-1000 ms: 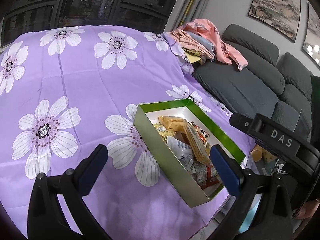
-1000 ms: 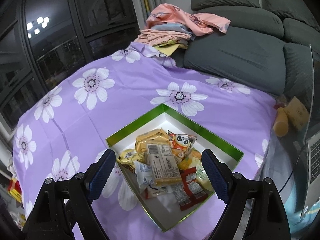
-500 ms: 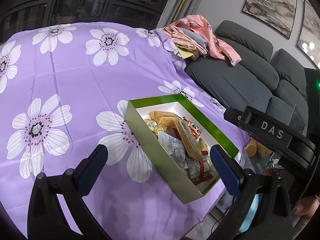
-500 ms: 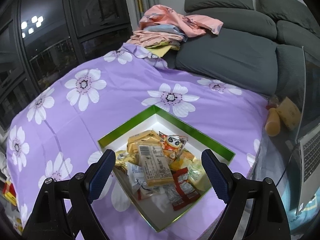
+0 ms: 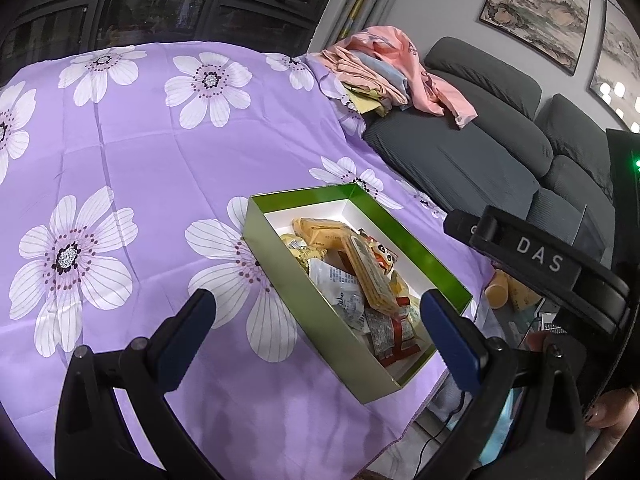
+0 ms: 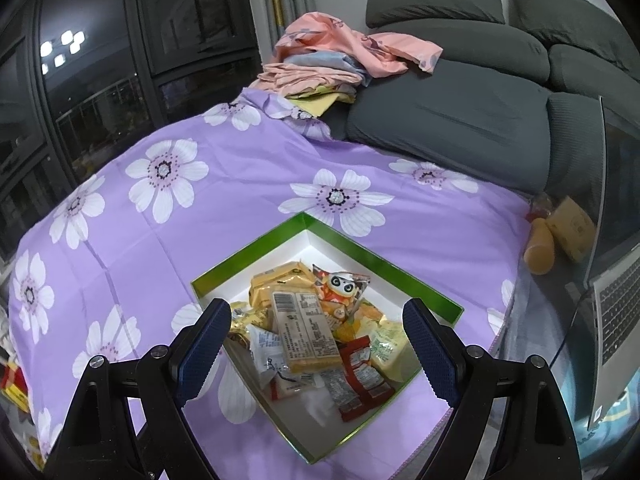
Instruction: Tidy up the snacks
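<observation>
Since a second ago the box has slid a little toward the middle of both views; the hands barely moved.

Left wrist view: the left tool [image 5: 316, 322] is wide open and holds nothing. The green box [image 5: 320, 320] of snacks [image 5: 352, 276] lies on the purple flower cloth [image 5: 140, 168], at about 1 o'clock from the tool.

Right wrist view: the right tool [image 6: 318, 334] is wide open and empty. The box [image 6: 248, 256] lies at 12 o'clock, with its snacks [image 6: 304, 328] seen between the fingers.
</observation>
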{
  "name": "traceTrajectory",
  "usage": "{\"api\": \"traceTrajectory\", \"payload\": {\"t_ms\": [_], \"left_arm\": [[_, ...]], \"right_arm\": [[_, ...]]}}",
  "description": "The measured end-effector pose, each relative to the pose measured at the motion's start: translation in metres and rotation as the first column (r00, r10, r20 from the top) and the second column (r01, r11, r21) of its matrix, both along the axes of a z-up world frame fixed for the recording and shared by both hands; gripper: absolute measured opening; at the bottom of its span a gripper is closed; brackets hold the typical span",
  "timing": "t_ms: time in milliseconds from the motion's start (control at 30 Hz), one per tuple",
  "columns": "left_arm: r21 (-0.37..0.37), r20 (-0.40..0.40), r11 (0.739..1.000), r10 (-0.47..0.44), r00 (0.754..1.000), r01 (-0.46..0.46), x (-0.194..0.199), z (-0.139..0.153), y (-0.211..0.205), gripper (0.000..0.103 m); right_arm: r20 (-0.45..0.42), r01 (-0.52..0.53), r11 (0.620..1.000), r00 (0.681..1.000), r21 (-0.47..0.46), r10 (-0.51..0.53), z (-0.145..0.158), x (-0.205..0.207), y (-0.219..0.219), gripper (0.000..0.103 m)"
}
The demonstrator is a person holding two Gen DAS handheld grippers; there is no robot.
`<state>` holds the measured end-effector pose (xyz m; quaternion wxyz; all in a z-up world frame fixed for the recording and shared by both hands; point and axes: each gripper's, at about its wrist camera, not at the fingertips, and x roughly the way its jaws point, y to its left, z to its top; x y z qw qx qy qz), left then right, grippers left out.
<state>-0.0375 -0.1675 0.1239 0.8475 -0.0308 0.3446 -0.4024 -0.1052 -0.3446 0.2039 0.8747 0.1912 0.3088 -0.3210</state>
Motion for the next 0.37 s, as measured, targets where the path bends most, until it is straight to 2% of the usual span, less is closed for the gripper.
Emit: {"api": "traceTrajectory", "payload": {"t_ms": [367], "left_arm": [[0.000, -0.007, 1.000, -0.008, 1.000, 0.008, -0.0019, 0.0004, -0.0015, 0.102]], "right_arm": [[-0.016, 0.020, 1.000, 1.000, -0.011, -0.020, -0.0004, 0.0013, -0.0046, 0.088]]}}
